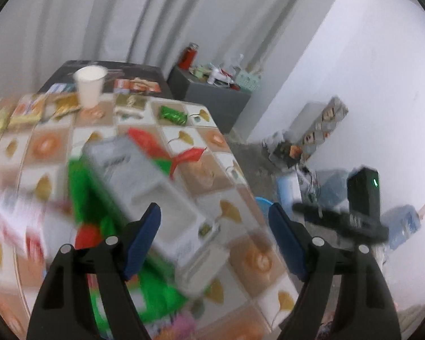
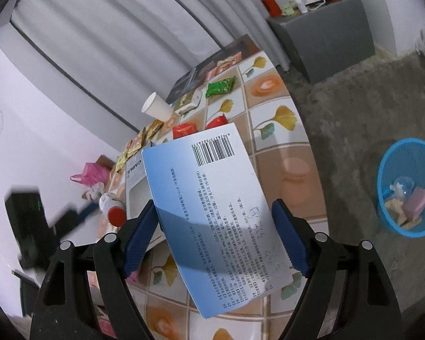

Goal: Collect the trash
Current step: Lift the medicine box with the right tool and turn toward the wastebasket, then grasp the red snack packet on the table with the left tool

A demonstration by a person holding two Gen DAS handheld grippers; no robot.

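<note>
My right gripper (image 2: 214, 238) is shut on a flat blue-and-white box (image 2: 212, 212) with a barcode and holds it tilted above the tiled table (image 2: 286, 170). A blue trash basket (image 2: 408, 187) with several scraps stands on the floor to the right. My left gripper (image 1: 214, 238) is open and empty above a blurred grey-white box (image 1: 144, 181) that lies on green wrappers (image 1: 82, 192). A green snack packet (image 1: 172, 114), red wrappers (image 1: 144, 138) and a white paper cup (image 1: 89, 85) lie farther back on the table (image 1: 240, 255).
A grey cabinet (image 2: 323, 36) with a red flask (image 2: 269, 1) and clutter stands by the curtain. A white bottle with a red cap (image 2: 112, 205) lies at the table's left. A pink bag (image 2: 92, 174) sits on the floor. The right gripper's body (image 1: 354, 212) shows beside the table.
</note>
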